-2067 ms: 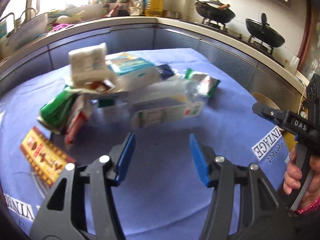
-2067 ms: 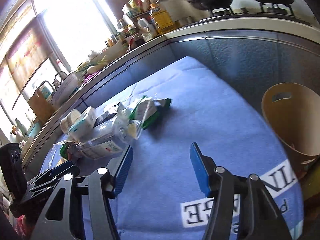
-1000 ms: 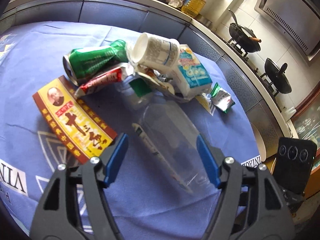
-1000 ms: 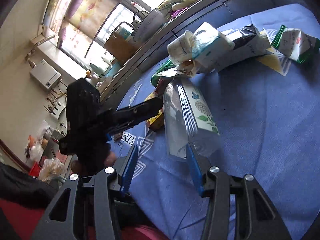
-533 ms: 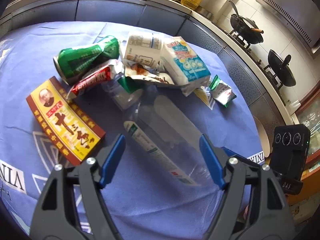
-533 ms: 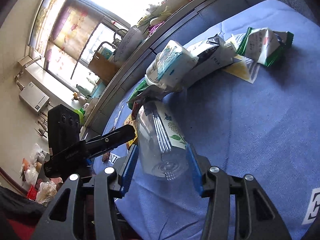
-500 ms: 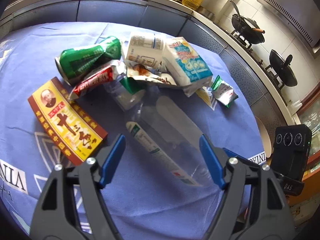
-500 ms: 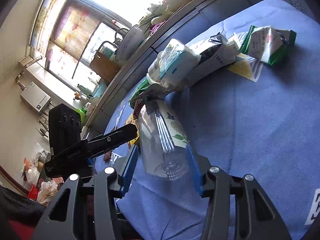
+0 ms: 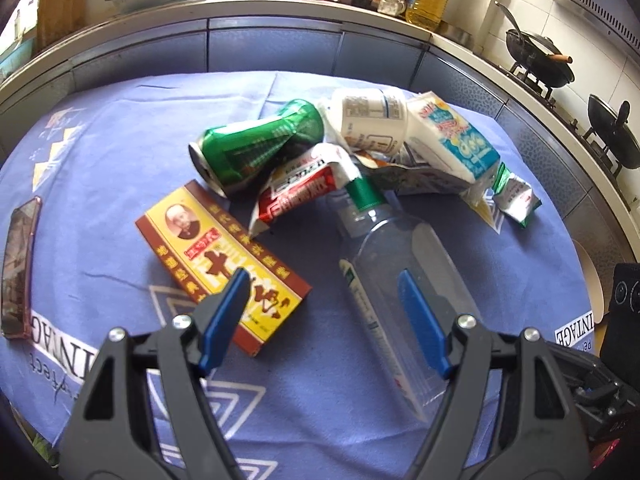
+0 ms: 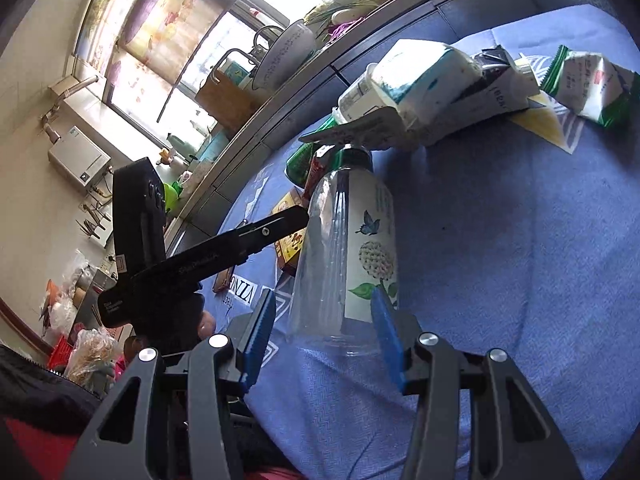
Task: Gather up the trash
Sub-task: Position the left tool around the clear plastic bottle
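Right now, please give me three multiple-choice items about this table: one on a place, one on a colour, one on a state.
1. The clear plastic bottle's base is: A) between the right gripper's fingers B) inside a bin C) on the counter.
2. The bottle's screw cap is: A) red B) green C) white.
3. The green metal can is: A) standing upright B) lying dented C) held by a gripper.
Answers: 1 A, the fingers flank the base; 2 B, the cap shows green; 3 B, it lies creased on the blue cloth.

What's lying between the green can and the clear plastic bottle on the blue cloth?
A crumpled red-and-white wrapper lies between the green can and the clear bottle, its edge over the bottle's green cap. The left wrist view shows it.
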A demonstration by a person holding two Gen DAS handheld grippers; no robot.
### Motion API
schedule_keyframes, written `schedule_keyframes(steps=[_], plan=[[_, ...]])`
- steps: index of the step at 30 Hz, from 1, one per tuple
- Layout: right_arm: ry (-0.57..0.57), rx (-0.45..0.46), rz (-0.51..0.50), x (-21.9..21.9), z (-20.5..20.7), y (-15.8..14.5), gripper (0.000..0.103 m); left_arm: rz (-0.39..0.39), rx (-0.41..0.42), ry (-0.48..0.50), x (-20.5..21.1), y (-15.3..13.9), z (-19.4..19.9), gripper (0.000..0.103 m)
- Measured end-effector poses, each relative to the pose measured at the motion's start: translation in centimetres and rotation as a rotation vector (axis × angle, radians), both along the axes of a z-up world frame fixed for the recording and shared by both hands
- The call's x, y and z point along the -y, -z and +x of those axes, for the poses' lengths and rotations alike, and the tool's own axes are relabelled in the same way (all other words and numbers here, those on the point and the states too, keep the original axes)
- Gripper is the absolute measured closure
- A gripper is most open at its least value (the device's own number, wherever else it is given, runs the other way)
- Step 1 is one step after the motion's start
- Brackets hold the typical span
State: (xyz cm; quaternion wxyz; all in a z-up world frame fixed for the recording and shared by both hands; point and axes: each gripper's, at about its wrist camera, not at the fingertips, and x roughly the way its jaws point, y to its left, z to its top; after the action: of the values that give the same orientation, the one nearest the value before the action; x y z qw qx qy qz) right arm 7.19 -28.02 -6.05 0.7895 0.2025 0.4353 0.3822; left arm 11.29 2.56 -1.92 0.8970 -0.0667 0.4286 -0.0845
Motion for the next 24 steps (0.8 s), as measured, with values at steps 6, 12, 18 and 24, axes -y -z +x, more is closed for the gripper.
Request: schedule_keyframes(steps=[6, 12, 18, 24], plan=[[-0.020, 0.009, -0.017, -1.2, -0.6, -0.3, 0.053, 0.031, 0.009, -0.023, -0.8, 0.1, -0.4, 0.030], [-0.072, 0.011, -0.022, -3.5, -0.6, -0.7, 0.053, 0.040, 0.012, -0.050, -1.8, 0.3, -0.6, 0.030], [-0.132, 0.031, -0.027, -5.6, -1.0, -0.7, 0.053, 0.048, 0.003, -0.079, -3.1, 0.4, -0.7, 0.030], [-0.096, 0.015, -0.019, -4.7, -0.8, -0.6, 0.053, 0.063, -0.006, -0.073, -3.0, 0.7, -0.6, 0.030]])
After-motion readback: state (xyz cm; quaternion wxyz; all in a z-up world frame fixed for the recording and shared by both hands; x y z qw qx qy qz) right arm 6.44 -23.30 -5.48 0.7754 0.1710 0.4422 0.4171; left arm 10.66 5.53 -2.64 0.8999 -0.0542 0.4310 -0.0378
